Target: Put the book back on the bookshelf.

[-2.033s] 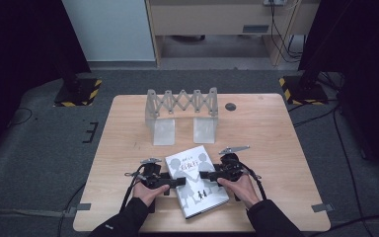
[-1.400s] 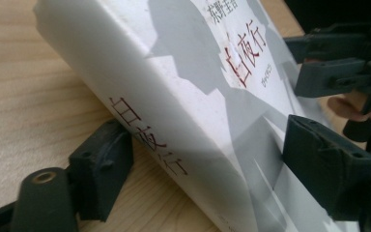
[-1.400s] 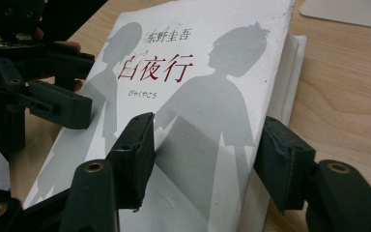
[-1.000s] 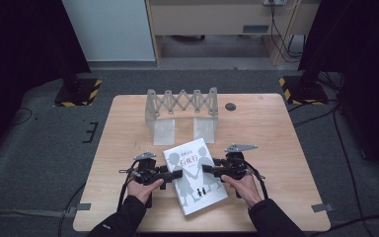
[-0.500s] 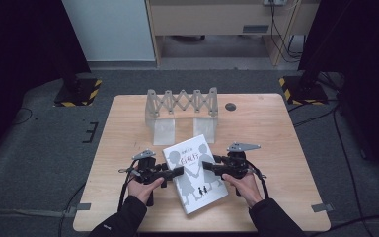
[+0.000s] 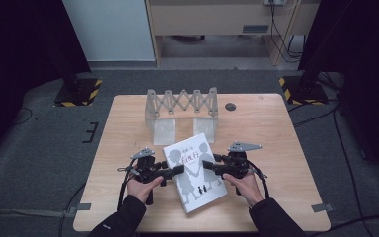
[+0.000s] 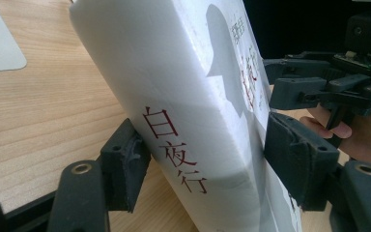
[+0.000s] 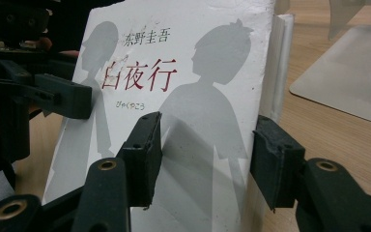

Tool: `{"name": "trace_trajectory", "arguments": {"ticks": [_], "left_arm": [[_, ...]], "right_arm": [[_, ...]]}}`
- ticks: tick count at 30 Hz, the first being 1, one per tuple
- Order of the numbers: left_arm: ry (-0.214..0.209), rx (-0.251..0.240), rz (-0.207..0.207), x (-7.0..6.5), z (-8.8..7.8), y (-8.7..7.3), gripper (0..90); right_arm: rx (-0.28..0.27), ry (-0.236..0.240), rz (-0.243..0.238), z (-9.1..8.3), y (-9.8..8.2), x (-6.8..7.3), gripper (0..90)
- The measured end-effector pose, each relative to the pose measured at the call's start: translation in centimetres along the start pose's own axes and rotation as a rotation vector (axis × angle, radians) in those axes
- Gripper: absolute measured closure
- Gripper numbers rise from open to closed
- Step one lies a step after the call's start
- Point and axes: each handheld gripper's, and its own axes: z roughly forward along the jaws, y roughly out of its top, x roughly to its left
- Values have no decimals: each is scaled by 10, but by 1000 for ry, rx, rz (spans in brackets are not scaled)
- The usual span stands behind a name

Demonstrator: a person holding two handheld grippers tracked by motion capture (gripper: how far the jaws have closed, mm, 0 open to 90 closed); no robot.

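Centre frame, the book (image 6: 195, 170) tilts off the table (image 6: 276, 123). The left gripper (image 6: 175, 170), jaws just closing, pinches its spine; the right gripper (image 6: 208, 167) clamps the opposite edge. Squeeze evenly, lift together.

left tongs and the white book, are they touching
Touching. In the left gripper view the left tongs have just been closing on the white book; both pads press its spine edge, one on each side.
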Motion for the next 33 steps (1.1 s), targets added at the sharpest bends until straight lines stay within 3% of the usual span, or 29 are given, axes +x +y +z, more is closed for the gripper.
{"name": "trace_trajectory", "arguments": {"ticks": [9,20,26,28,33], "left_arm": [[-11,-25,-3,-1,-1,0,351],[-6,-20,-2,-3,-1,1,350],[-38,-48,-17,-1,-3,-1,392],[-60,-72,-8,-2,-5,-1,404],[-53,-70,-1,-5,-6,-1,405]], "right_arm": [[-5,0,7,-1,0,-1,487],[-15,4,-2,-2,0,-1,487],[-10,5,11,-2,0,-1,471],[-10,13,14,-1,0,-1,416],[-5,12,-3,-2,1,0,414]]}}
